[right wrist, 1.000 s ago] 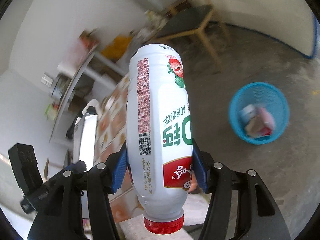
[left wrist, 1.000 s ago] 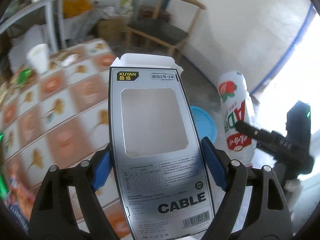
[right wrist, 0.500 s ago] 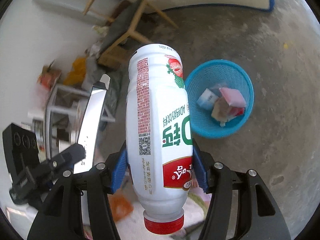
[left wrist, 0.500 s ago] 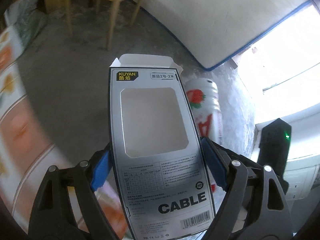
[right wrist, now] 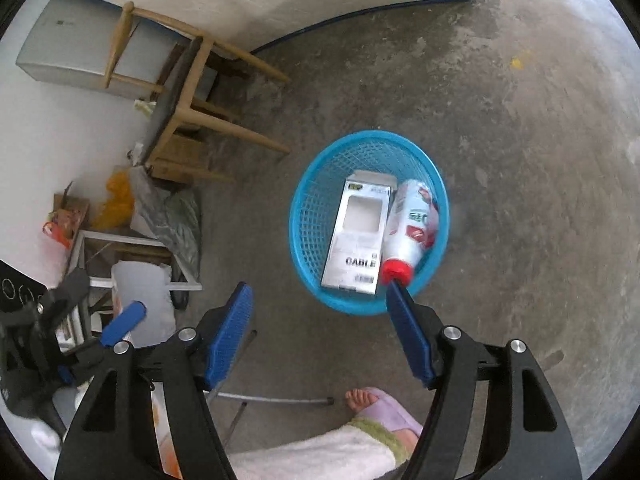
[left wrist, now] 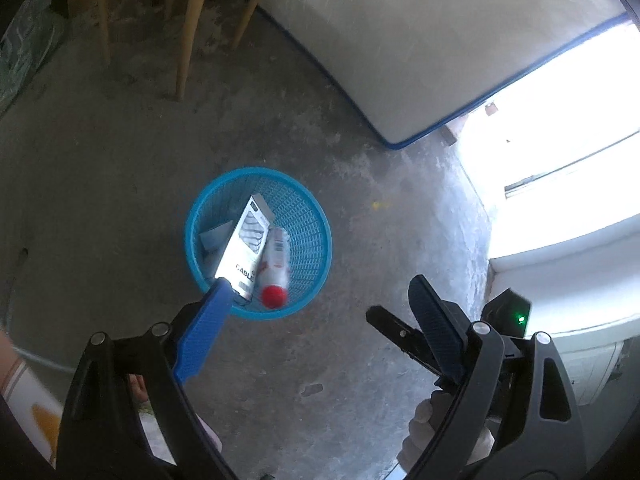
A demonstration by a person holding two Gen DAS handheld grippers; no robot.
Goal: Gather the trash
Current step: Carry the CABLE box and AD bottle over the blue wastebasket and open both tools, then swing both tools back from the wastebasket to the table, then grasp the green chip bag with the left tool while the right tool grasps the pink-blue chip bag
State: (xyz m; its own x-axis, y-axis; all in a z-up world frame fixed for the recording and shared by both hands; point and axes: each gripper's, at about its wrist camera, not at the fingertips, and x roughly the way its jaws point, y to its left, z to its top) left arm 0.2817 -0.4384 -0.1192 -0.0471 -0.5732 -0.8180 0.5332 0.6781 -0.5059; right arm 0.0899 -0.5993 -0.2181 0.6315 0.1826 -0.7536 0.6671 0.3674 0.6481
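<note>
Left claw [left wrist: 320, 312]: my jaws spread wide, nothing held.
Right claw [right wrist: 320, 312]: my jaws spread wide, nothing held.
Box [right wrist: 356, 232]: lying in the blue basket [right wrist: 308, 216], "CABLE" face up.
Bottle [right wrist: 406, 228]: in the basket beside the box, touching it, red cap toward me.
Basket: on the concrete floor [right wrist: 520, 160], near a wooden chair [right wrist: 192, 92].

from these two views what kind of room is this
Probably a plain room in a home: bare concrete floor, a wooden chair by the wall, a blue bin holding trash.
</note>
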